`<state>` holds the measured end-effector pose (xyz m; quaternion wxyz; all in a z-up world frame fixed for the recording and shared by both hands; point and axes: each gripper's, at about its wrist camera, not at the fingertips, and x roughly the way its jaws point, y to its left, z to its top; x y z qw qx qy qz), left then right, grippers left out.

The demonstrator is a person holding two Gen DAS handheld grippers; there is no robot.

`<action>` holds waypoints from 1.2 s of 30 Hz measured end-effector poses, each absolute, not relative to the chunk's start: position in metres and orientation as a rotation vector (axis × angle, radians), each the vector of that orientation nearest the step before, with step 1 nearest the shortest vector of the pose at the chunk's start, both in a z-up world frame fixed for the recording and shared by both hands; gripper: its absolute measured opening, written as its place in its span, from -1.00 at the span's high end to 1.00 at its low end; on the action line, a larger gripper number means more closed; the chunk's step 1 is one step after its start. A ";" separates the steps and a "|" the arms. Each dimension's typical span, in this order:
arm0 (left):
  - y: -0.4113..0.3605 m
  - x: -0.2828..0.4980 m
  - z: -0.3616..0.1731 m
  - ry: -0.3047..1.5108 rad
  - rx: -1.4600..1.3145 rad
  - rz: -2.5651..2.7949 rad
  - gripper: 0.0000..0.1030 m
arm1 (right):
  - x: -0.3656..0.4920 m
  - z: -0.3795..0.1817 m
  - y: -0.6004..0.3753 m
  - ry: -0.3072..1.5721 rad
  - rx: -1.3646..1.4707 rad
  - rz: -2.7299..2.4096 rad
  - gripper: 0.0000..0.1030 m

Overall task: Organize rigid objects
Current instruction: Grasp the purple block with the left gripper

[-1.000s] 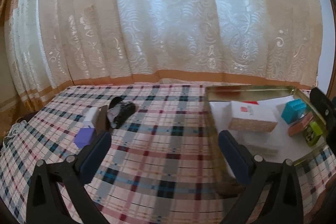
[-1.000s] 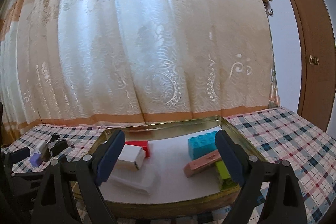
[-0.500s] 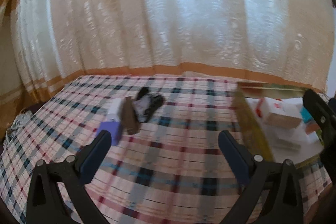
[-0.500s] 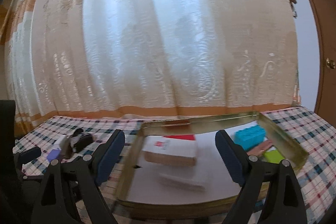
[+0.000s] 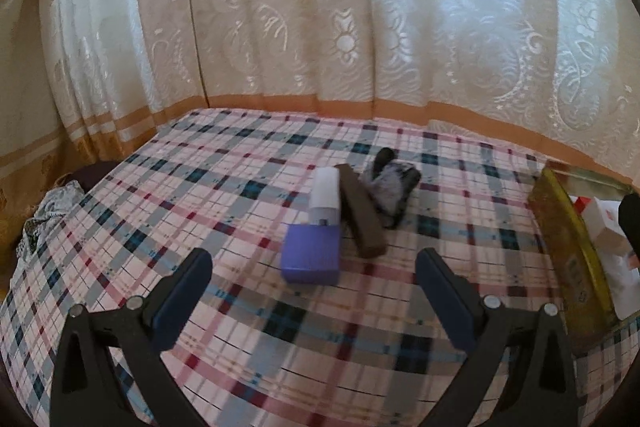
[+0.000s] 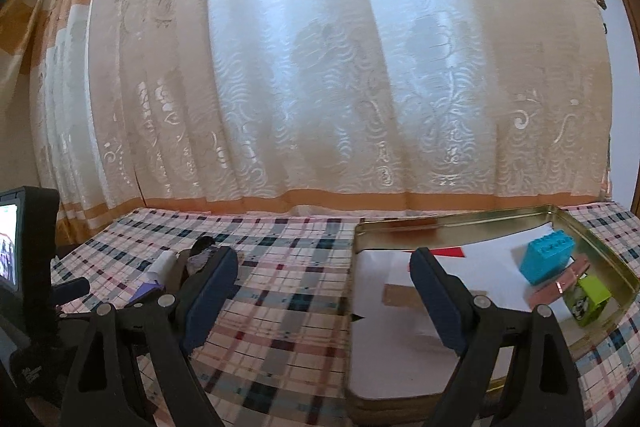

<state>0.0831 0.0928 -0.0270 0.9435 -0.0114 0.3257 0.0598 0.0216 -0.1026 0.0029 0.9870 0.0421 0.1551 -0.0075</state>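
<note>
In the left wrist view a purple box (image 5: pixel 311 259), a white tube-like box (image 5: pixel 326 195), a brown bar (image 5: pixel 360 215) and a black and grey object (image 5: pixel 390 187) lie together on the plaid cloth. My left gripper (image 5: pixel 312 303) is open and empty, just short of the purple box. My right gripper (image 6: pixel 320 291) is open and empty, over the left rim of the gold tray (image 6: pixel 460 221). The tray holds a blue brick (image 6: pixel 548 261), a pink bar (image 6: pixel 558 287) and a green block (image 6: pixel 590 301) on white paper.
The gold tray's left wall (image 5: pixel 568 247) stands at the right of the left wrist view, with a white and red box (image 5: pixel 604 223) inside. A lace curtain (image 6: pixel 320 67) hangs behind the table. The left tool's camera body (image 6: pixel 28 259) shows at the right wrist view's left edge.
Both grippers have swung left. The loose pile has come to the middle of the left wrist view and closer. The tray has slid right in both views.
</note>
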 end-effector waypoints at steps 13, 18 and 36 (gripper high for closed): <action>0.121 0.110 -0.042 0.779 -0.055 0.109 -0.99 | 0.041 -0.001 -0.064 0.361 0.090 0.071 -0.74; 0.133 0.121 -0.052 0.846 -0.105 0.102 -0.99 | 0.037 0.000 -0.058 0.354 0.058 0.098 -0.74; 0.137 0.146 -0.058 0.893 -0.113 0.082 -0.33 | 0.039 -0.004 -0.054 0.398 0.050 0.155 -0.74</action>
